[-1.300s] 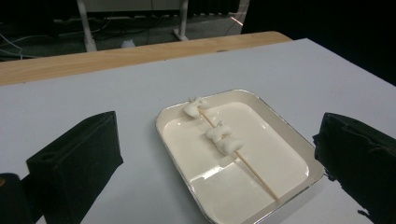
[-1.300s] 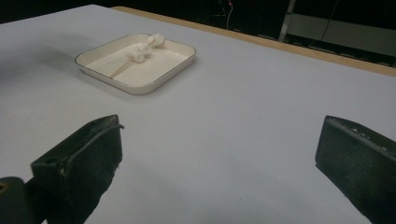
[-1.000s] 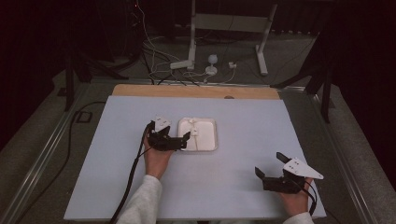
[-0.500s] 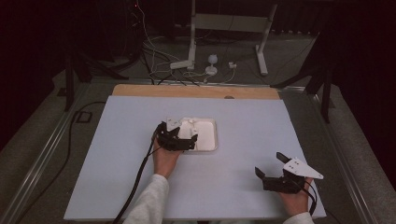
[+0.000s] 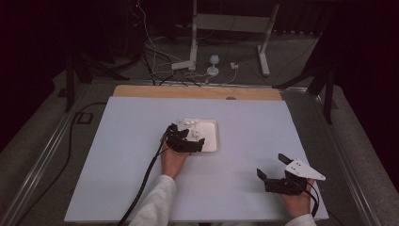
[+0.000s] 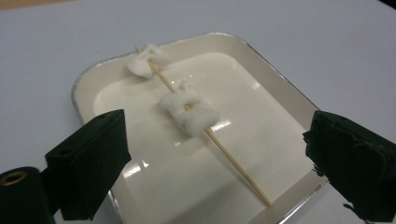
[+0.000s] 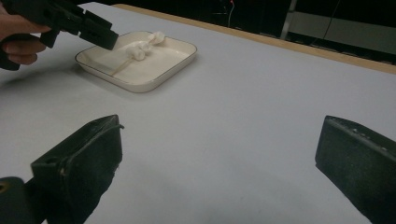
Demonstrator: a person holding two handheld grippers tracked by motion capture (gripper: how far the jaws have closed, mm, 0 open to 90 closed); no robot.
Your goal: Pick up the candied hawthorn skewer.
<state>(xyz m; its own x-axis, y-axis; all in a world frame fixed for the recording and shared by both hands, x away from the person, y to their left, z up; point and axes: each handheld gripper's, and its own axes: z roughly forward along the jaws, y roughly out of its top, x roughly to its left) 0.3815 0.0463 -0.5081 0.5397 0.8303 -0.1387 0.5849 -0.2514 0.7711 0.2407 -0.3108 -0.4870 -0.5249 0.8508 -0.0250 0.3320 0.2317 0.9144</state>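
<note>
From above, a shallow white square tray with rounded corners [image 5: 207,136] sits near the middle of the pale blue-white table top [image 5: 117,155]. The left gripper [image 5: 194,145], black and held in a bare hand with a pale sleeve behind it, hangs over the tray's near left part, its cable trailing back toward the table's near edge. Its jaws have just been closing a little, yet they stand wide apart and nothing is pinched between them. The right gripper [image 5: 273,170], black with a grey three-cornered plate on top, rests low over the near right corner of the table, well apart from the tray, its jaws spread.

In the left gripper view the tray [image 6: 280,88] lies right below the two black jaws, which stand at either side of the picture with a broad gap between. A thin wooden skewer [image 6: 233,161] lies slantwise in the tray, running from the far rim down to the near rim. Two soft white marshmallow-like lumps are threaded on it: one [image 6: 148,59] at the far end, touching the rim, the other [image 6: 189,109] near the skewer's middle. The jaws touch neither skewer nor lumps.

In the right gripper view the jaws rise wide apart over bare table [image 7: 243,116], holding nothing. Farther off at the upper left, the left gripper [image 7: 100,35] hovers above the tray [image 7: 163,70], where the skewer [image 7: 120,66] and its white lumps lie.
</note>
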